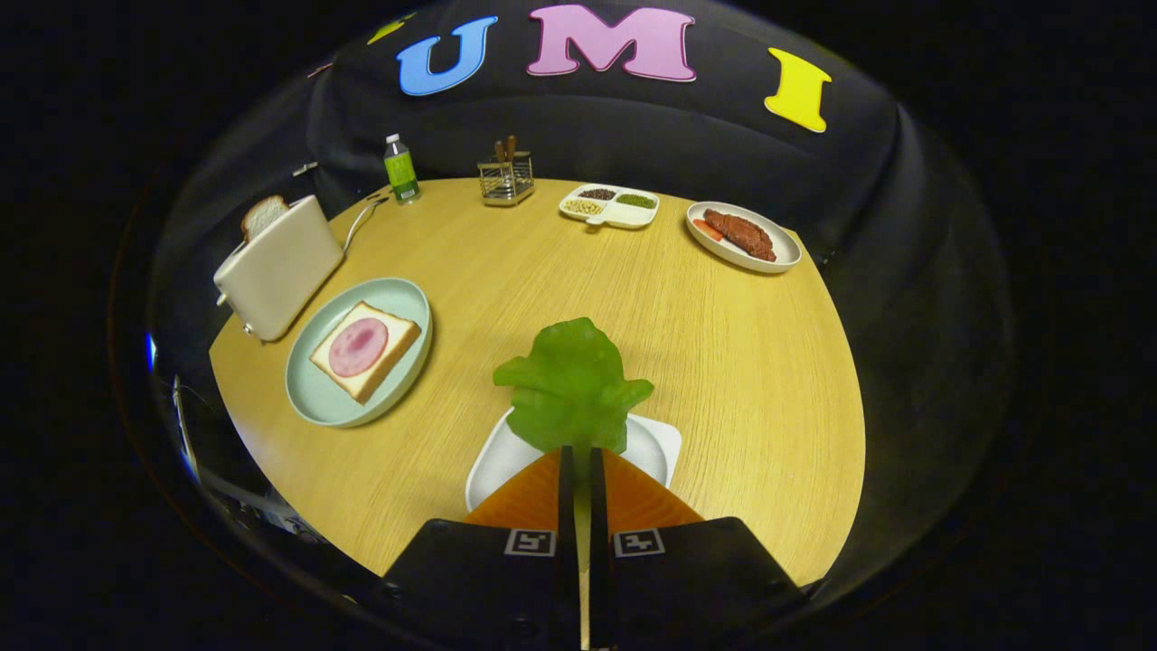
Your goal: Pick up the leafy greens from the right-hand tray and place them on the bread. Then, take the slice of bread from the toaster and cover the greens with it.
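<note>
Leafy greens [571, 384] between closed gripper [582, 457] jaws.

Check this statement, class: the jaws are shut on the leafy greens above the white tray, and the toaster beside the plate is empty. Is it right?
One detail is wrong. In the gripper view, the toaster holds a slice of bread. The rest stands: the gripper is shut on the leafy greens above the white tray, beside the plate.

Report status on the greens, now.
Gripper shut on the leafy greens, held above the white tray. Bread with ham waits on the blue plate. Nothing between.
</note>
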`<state>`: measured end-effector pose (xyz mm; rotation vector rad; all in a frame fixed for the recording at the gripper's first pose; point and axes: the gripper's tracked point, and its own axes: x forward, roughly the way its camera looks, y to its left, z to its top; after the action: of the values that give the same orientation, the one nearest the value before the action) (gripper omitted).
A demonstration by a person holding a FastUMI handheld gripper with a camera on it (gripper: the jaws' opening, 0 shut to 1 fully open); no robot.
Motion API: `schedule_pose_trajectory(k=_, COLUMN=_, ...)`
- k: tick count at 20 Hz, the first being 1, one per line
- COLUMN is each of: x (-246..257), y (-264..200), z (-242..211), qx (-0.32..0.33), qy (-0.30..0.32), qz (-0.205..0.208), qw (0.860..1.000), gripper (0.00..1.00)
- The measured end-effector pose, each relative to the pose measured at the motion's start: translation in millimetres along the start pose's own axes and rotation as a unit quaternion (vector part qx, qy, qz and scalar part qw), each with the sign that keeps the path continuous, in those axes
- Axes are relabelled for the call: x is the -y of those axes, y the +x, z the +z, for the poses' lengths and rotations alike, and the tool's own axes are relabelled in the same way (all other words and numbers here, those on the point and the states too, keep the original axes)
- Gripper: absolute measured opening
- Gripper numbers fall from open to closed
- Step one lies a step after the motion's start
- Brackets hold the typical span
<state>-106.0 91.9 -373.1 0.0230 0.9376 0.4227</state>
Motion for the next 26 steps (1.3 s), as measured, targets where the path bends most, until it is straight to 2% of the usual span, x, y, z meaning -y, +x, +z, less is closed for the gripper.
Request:
schedule_pose_trajectory(k=5, x=-19, y=-27, z=47, qx=0.049, qy=-0.014, qz=0.022, qw=0.998, gripper=0.09)
schedule_pose_trajectory(k=15, x=-118, y=-35, z=104, qx=0.082, qy=-0.072, qz=0.110, qw=0.988, gripper=0.08)
schedule_pose_trajectory(k=21, x=-179, y=-14, z=110, qx=0.073, qy=-0.094, qz=0.150, qw=0.981, gripper=0.09)
schedule_pose_trajectory(k=26, x=-217, y=12, z=95, qx=0.041, qy=-0.111, qz=0.167, qw=0.979, gripper=0.09)
